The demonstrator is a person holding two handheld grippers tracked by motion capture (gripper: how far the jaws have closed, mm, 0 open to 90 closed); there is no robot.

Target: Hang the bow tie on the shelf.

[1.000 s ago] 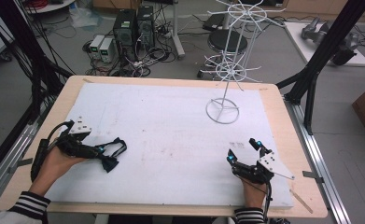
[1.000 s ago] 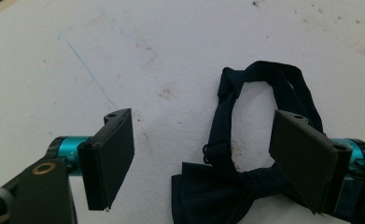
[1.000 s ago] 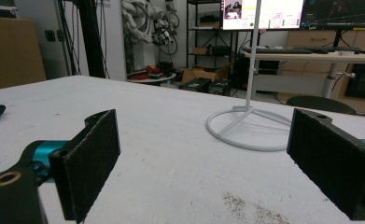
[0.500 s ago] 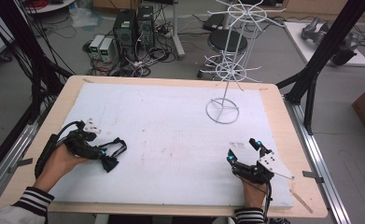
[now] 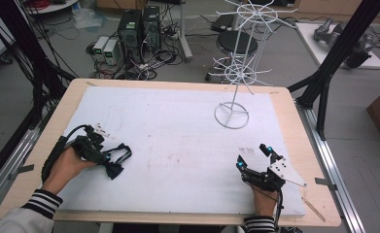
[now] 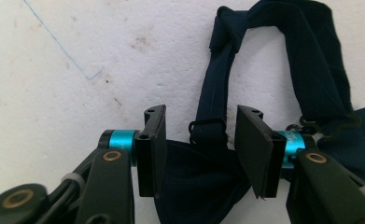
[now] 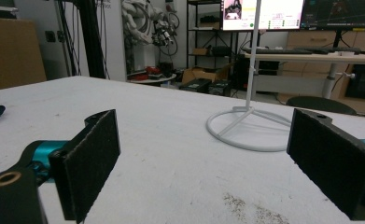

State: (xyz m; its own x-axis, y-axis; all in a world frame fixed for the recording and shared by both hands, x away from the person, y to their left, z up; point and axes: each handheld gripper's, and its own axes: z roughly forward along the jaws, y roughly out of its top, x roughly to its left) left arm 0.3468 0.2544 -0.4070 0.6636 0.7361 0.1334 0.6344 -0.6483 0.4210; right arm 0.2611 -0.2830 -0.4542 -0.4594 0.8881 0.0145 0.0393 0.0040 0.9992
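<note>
While the left tool [image 6: 201,140] has just been narrowing its jaws around the navy bow tie [image 6: 203,186] at eight o'clock on the tabletop [image 5: 178,145], not yet pinching, a grasp looks imminent; the right tool [image 5: 255,158] rests spread at four o'clock.

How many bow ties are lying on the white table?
1. The dark blue bow tie lies at the table's left side, between the jaws of the left gripper. I see no others.
</note>
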